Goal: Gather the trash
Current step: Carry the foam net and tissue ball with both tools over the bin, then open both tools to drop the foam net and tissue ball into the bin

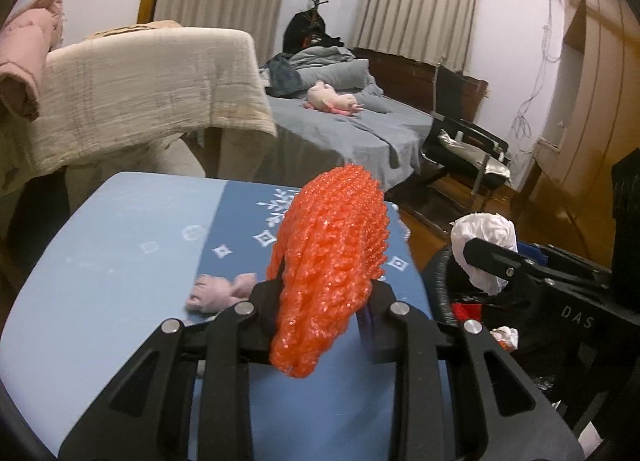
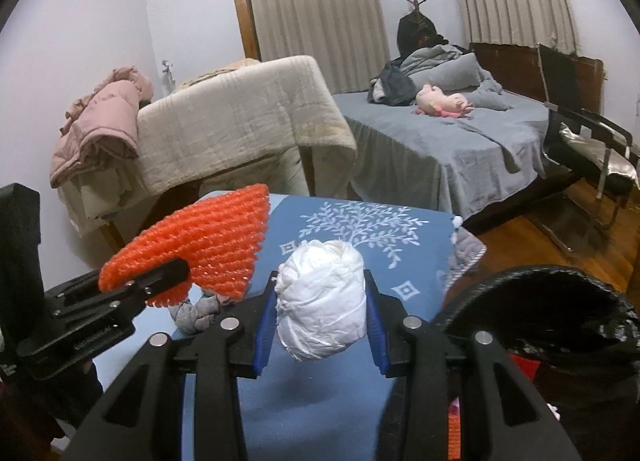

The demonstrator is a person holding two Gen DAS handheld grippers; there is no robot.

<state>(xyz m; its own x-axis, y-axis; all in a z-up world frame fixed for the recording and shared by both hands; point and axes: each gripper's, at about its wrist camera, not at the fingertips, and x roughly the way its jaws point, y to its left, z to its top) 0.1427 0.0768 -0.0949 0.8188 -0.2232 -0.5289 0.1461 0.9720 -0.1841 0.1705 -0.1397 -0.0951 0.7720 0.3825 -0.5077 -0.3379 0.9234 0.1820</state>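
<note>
Foam net (image 1: 332, 261) pinched in left gripper (image 1: 320, 297), jaws nearly together, squeezed on the lower half; upper part standing free above the blue tablecloth (image 1: 120, 261). Tissue wad (image 2: 322, 299) clamped in right gripper (image 2: 320, 313), jaws partly open, blue pads (image 2: 264, 337) pressing both flanks. Both loads off the table, bin (image 2: 560, 301) just right of the tissue, black liner rim showing.

Handling, judged: both very light, soft, no break risk. Net springy, open weave, bumpy glossy surface, likely to rebound and cling to a pad on release. Best grip mid-body, across the flattened width, as now. Tissue crumpled into a rough oval, matte, creased, compressible; grip across the middle holds fine, may shed a loose flap.

Small knotted grey-pink cloth (image 1: 220, 293) lying on the tablecloth below the net, not held. Tablecloth printed with white leaf and diamond pattern, flat, slightly fuzzy.
</note>
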